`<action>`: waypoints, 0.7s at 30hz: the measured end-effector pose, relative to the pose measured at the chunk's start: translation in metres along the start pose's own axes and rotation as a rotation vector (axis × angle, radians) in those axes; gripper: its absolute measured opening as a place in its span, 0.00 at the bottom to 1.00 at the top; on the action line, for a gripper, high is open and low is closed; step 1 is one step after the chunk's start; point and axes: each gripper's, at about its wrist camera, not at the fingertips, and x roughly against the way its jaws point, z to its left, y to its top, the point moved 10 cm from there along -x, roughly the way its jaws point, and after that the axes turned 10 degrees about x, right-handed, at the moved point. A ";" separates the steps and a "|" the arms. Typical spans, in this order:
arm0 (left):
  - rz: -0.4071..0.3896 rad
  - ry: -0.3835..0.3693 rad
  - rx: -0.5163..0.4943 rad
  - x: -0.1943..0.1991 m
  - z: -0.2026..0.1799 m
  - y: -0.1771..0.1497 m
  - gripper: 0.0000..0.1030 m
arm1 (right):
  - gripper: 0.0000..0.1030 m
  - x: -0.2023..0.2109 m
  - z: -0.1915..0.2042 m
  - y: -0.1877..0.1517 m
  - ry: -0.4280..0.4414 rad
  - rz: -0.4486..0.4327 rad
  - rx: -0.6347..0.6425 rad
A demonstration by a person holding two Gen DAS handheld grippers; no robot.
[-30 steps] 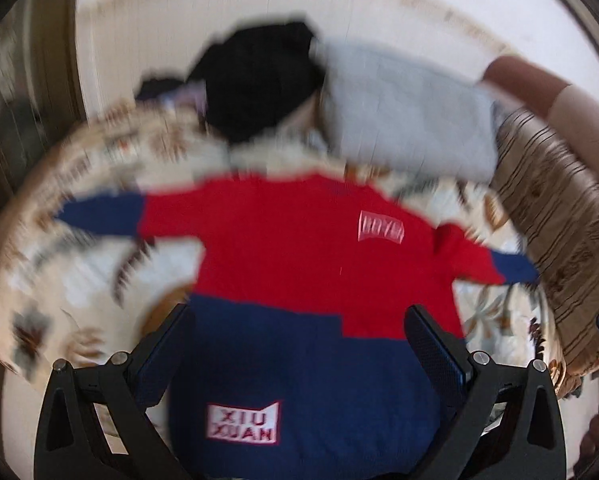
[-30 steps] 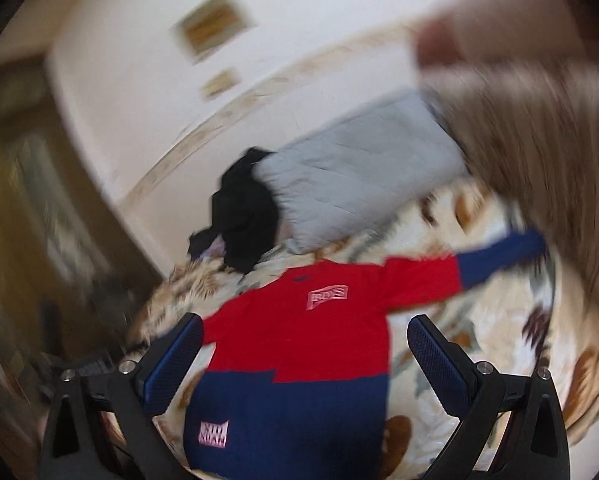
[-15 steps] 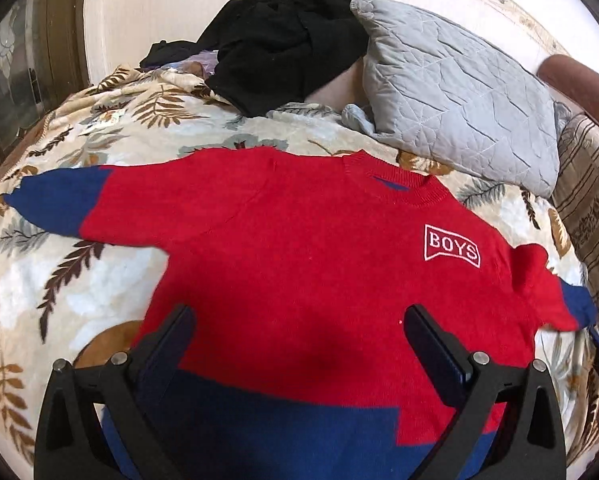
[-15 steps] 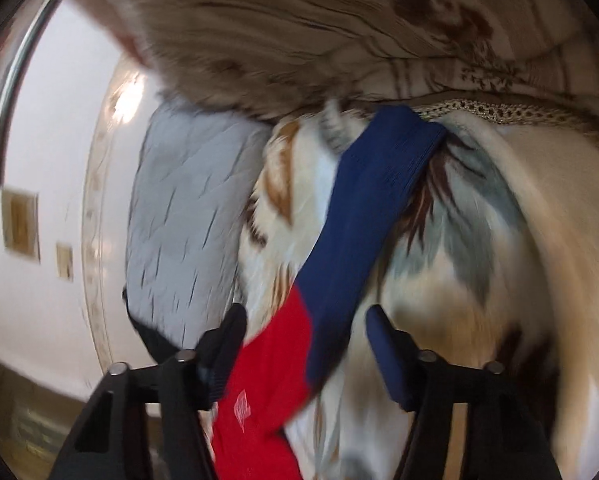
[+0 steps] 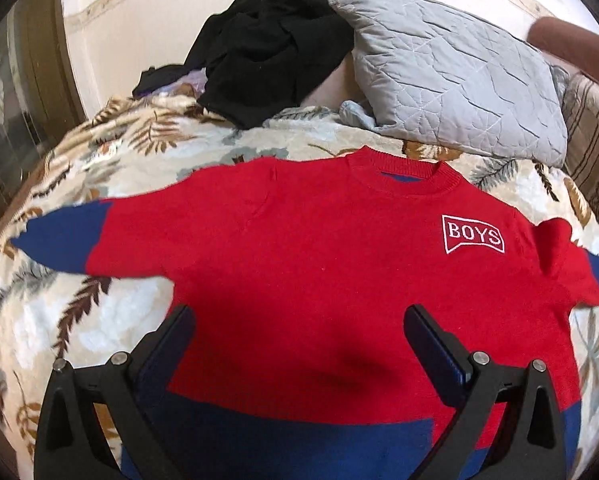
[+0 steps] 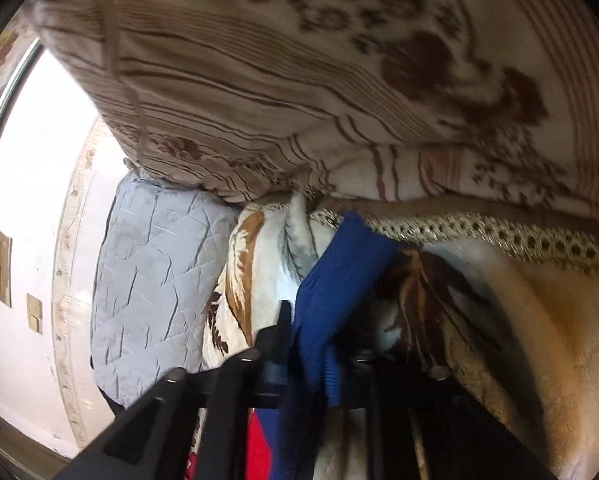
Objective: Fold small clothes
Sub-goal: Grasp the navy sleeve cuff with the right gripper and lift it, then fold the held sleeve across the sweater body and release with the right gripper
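1. While the red and navy sweater lies flat and face up on the leaf-patterned blanket, the left gripper hangs over its lower body with both fingers spread wide and nothing between them.
2. Its left sleeve stretches out to the left, red near the shoulder and navy at the cuff, resting on the blanket.
3. A white "BOYS" patch sits on the right side of the chest, and the round collar points to the far side.
4. Beyond the collar, a grey quilted pillow lies at the far right, and a heap of black clothing lies just left of it, against the wall.
5. On the right, the right gripper has its jaws pressed together on the navy cuff of the right sleeve, the fabric pinched between the fingers.
6. That cuff lies on the blanket, close to a brown striped cushion that fills the far part of the right wrist view.
7. A strip of red sleeve shows below the pinched navy part.
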 end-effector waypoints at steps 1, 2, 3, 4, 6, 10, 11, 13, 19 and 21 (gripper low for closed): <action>-0.009 0.004 -0.007 0.002 0.001 0.002 1.00 | 0.09 0.000 0.003 0.000 0.002 0.000 0.009; -0.019 0.010 -0.012 0.003 0.002 0.003 1.00 | 0.08 0.001 0.008 0.001 0.019 -0.005 0.010; -0.035 0.020 -0.016 0.006 0.006 0.006 1.00 | 0.08 0.004 0.015 0.002 0.046 -0.015 0.008; -0.042 0.026 -0.014 0.007 0.009 0.008 1.00 | 0.08 0.008 0.022 0.002 0.077 -0.018 0.005; -0.049 0.034 0.007 0.009 0.017 0.011 1.00 | 0.08 0.014 0.048 0.000 0.142 -0.017 0.020; -0.040 0.056 0.088 0.011 0.045 0.017 1.00 | 0.08 0.019 0.125 -0.024 0.279 0.039 0.096; -0.042 0.073 0.105 0.012 0.055 0.020 1.00 | 0.08 0.018 0.145 -0.035 0.308 0.061 0.119; -0.054 0.110 0.125 0.014 0.073 0.024 1.00 | 0.08 0.015 0.196 -0.066 0.384 0.121 0.170; -0.071 0.197 0.205 0.019 0.137 0.031 1.00 | 0.08 0.000 0.312 -0.197 0.546 0.313 0.261; -0.079 0.209 0.239 0.022 0.157 0.034 1.00 | 0.08 -0.011 0.340 -0.252 0.578 0.384 0.280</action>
